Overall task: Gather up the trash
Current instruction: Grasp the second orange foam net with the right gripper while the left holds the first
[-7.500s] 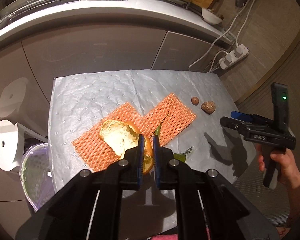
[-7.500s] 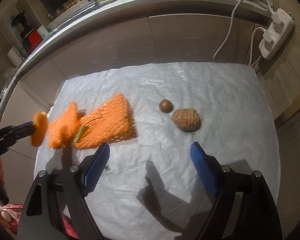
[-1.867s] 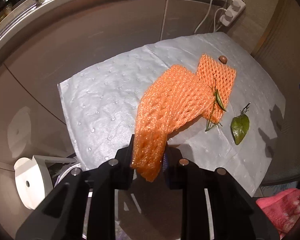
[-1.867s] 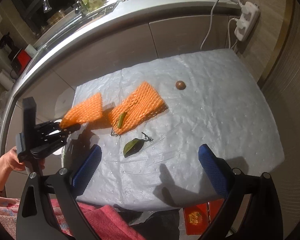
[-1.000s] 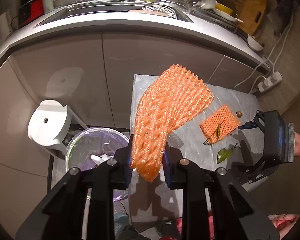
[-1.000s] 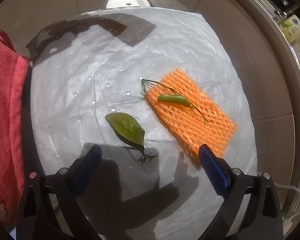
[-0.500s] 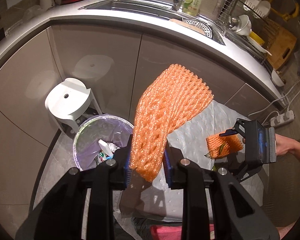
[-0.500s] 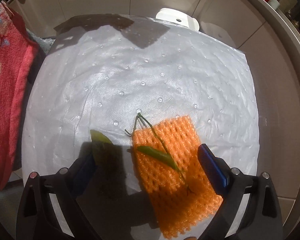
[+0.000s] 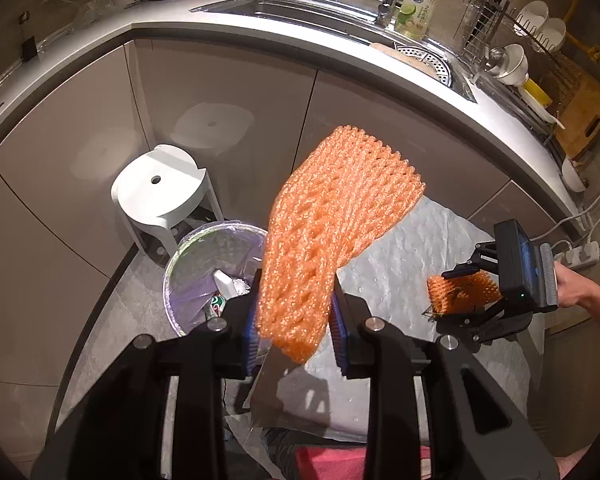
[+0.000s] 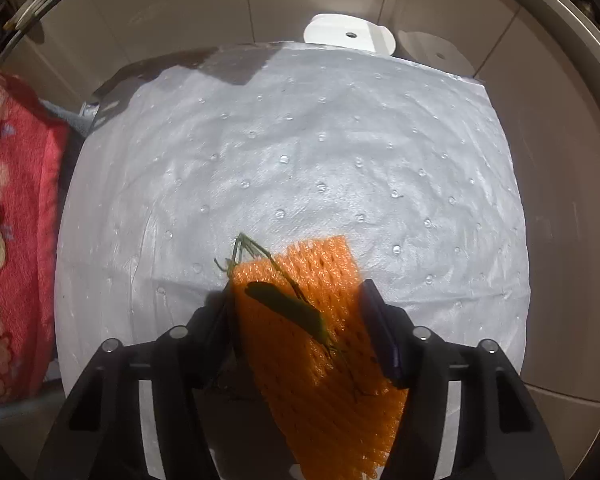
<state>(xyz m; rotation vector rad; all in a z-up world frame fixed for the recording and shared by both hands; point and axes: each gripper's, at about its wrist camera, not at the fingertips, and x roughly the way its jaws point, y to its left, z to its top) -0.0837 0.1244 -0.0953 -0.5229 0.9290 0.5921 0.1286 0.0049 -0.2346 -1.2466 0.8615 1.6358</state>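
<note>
While the left gripper (image 9: 294,322), its fingers loosening, dangles one orange foam net (image 9: 332,232) beside the lined bin (image 9: 204,264) to drop it, the right gripper (image 10: 300,320) closes around a second net (image 10: 320,340) on the bench (image 10: 300,140).

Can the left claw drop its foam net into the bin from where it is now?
Probably, with a small shift. The left claw grips the orange foam net. The lined bin stands open, nothing covering it, but below and left of the claw, so the net hangs beside its rim.
</note>
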